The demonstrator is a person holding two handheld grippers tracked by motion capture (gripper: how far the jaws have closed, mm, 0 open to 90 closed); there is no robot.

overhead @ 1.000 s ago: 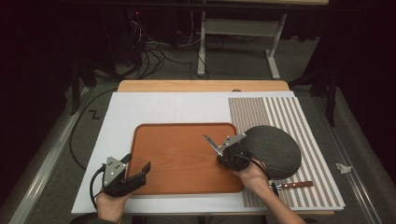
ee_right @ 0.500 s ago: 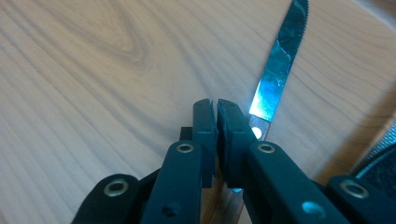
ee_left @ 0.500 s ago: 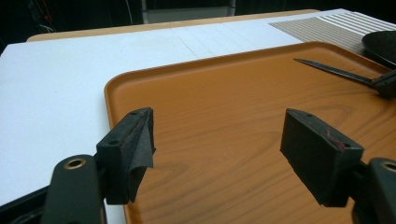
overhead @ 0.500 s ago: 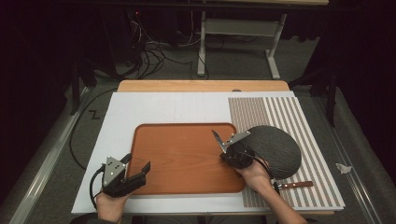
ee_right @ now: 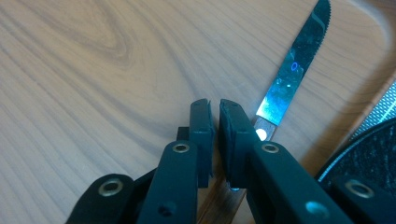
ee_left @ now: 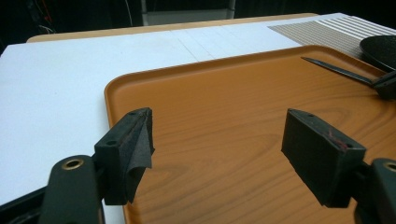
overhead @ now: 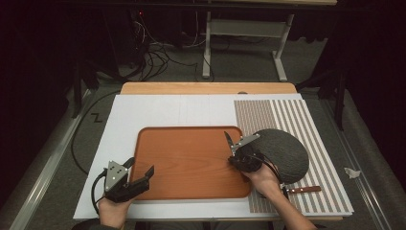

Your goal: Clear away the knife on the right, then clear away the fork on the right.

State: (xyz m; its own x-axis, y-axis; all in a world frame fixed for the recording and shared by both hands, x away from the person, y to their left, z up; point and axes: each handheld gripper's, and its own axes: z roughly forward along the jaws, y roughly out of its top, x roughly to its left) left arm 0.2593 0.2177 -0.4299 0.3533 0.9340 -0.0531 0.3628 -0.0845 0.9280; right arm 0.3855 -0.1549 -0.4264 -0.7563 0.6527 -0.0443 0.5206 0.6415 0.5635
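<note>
A table knife (overhead: 228, 139) is held by its handle in my right gripper (overhead: 233, 154), which is shut on it over the right part of the orange wood-grain tray (overhead: 182, 163). In the right gripper view the serrated blade (ee_right: 299, 60) points up and right past the nearly closed right gripper (ee_right: 214, 107), low over the tray (ee_right: 93, 70). My left gripper (overhead: 140, 166) stands open at the tray's near left corner. Nothing sits between the jaws of the left gripper (ee_left: 219, 135), which face the bare tray (ee_left: 224, 93). The knife blade (ee_left: 336, 67) shows far right.
A dark round plate (overhead: 282, 153) lies on a striped mat (overhead: 287, 115) just right of the tray. A utensil with a wooden handle (overhead: 304, 189) lies on the mat's near edge. A white board (overhead: 158, 112) covers the table. Cables run across the floor behind.
My right gripper has carried the knife a little to the right, toward the tray's right edge and the plate. The left gripper has stayed put.
</note>
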